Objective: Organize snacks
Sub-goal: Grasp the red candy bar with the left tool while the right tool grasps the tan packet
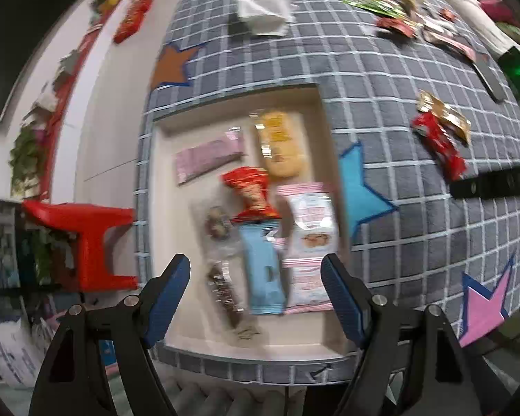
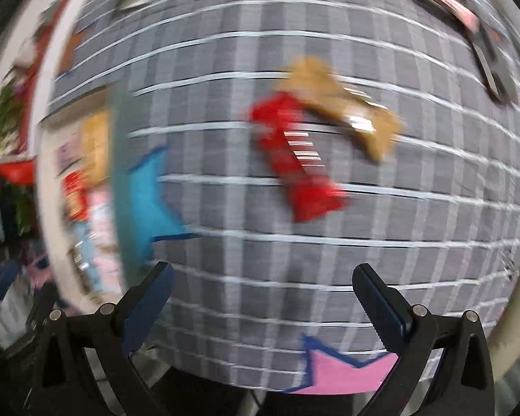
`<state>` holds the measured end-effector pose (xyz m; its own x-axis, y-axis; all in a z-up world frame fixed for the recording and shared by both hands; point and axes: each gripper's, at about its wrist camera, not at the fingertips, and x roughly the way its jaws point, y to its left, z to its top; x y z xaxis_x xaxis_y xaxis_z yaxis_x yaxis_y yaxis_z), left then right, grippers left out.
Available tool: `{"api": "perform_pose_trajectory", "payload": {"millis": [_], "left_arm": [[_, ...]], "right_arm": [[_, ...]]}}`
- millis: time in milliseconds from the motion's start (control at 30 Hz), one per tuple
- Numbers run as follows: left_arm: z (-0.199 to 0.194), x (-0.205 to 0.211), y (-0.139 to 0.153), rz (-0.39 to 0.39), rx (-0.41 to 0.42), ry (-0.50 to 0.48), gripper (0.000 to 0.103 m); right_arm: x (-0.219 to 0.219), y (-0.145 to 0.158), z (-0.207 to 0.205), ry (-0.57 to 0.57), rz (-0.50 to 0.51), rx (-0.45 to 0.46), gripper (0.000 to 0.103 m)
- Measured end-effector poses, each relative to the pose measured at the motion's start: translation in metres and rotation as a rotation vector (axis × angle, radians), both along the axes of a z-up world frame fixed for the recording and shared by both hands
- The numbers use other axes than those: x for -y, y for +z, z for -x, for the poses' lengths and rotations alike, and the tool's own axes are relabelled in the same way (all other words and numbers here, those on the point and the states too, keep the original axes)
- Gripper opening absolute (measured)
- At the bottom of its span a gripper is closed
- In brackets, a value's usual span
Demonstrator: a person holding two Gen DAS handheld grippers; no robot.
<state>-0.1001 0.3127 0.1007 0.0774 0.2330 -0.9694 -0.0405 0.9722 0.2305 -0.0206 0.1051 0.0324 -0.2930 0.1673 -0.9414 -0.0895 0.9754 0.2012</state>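
Observation:
A cream tray point(image 1: 163, 159) lies on the grey checked cloth point(image 1: 381, 79) and holds several snack packs: a light blue bar point(image 1: 263, 270), a pink-and-white pack point(image 1: 310, 242), a red pack point(image 1: 251, 192), a yellow pack point(image 1: 282, 145), a pink bar point(image 1: 208, 159) and a dark clear pack point(image 1: 222, 277). My left gripper point(image 1: 256, 291) hovers open above the tray's near end, nothing between its fingers. In the blurred right wrist view a red pack point(image 2: 294, 159) and a tan pack point(image 2: 343, 104) lie loose on the cloth point(image 2: 225, 277). My right gripper point(image 2: 263, 294) stands open and empty short of them.
More loose snacks point(image 1: 398, 14) and a white bag point(image 1: 263, 7) lie at the cloth's far side. A red and a gold pack point(image 1: 440, 131) sit right of the tray. A red stool point(image 1: 86, 239) stands off the left edge. The tray's rim point(image 2: 48, 208) shows at the left.

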Motion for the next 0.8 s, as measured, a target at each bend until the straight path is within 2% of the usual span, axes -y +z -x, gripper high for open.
{"api": "perform_pose_trajectory", "payload": {"millis": [67, 167, 433, 567, 700, 800], "left_arm": [[-0.005, 0.009, -0.003, 0.014, -0.022, -0.013, 0.081], [-0.019, 0.025, -0.008, 0.082, -0.040, -0.033, 0.081], [-0.054, 0.069, -0.016, 0.166, -0.061, -0.055, 0.081], [-0.061, 0.078, -0.021, 0.177, -0.074, -0.049, 0.081], [-0.063, 0.080, -0.029, 0.180, -0.091, -0.035, 0.081], [-0.064, 0.078, -0.035, 0.183, -0.102, -0.019, 0.081]], "right_arm": [[0.023, -0.007, -0.004, -0.038, 0.039, -0.004, 0.103], [0.048, -0.014, -0.016, -0.062, 0.075, 0.001, 0.103], [0.070, -0.023, -0.056, 0.074, 0.191, 0.114, 0.103], [0.061, -0.032, -0.076, 0.148, 0.186, 0.145, 0.103], [0.031, -0.041, -0.074, 0.240, 0.138, 0.133, 0.103], [0.015, -0.047, -0.075, 0.313, 0.139, 0.151, 0.103]]}}
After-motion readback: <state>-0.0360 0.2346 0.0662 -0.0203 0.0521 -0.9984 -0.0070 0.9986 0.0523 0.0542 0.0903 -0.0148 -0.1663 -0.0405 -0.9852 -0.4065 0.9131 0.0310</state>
